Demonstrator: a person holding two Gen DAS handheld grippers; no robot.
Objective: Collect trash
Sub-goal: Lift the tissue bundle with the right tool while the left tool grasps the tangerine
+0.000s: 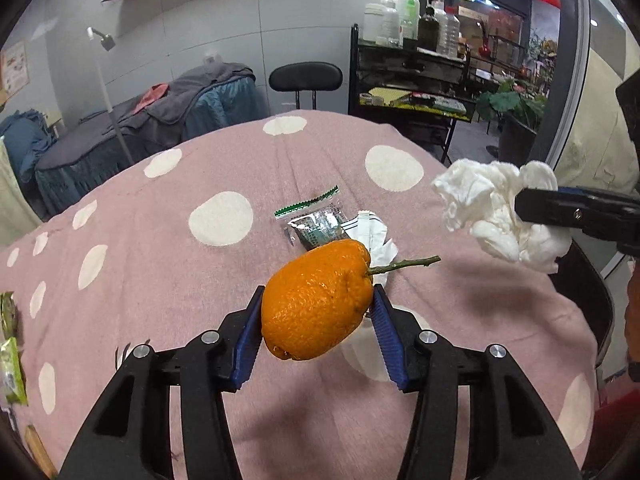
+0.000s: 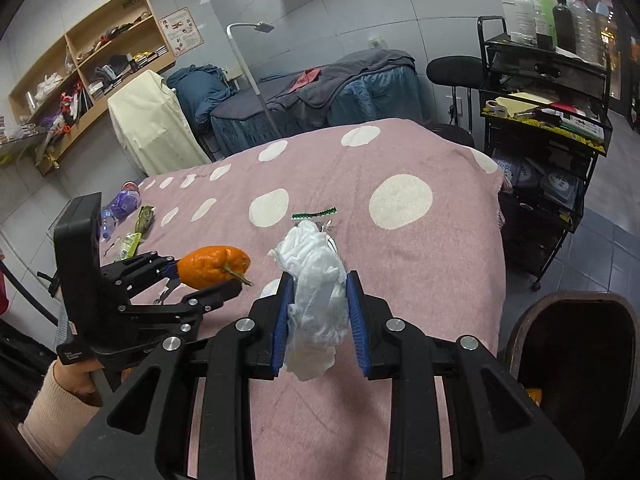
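Item, in transit: right gripper (image 2: pixel 319 312) pinching crumpled tissue (image 2: pixel 316 300) above the spotted cloth (image 2: pixel 400 248), dark bin (image 2: pixel 576 356) (probably) just to its right; left gripper (image 1: pixel 318 312) clamping an orange (image 1: pixel 316 300); keep both grips firm, release over the bin.

Pale grey panelled walls (image 2: pixel 420 8) enclose the room. A wooden shelf unit (image 2: pixel 86 76) crammed with oddments hangs on one wall, with a poster (image 2: pixel 180 32) beside it. Massage beds (image 2: pixel 320 100) draped in blue and grey covers stand behind, near a white floor lamp (image 2: pixel 250 64). A black stool (image 1: pixel 305 76) stands beside a black metal trolley (image 2: pixel 544 120) topped with bottles (image 2: pixel 548 8). The floor is grey tile (image 2: pixel 616 256).
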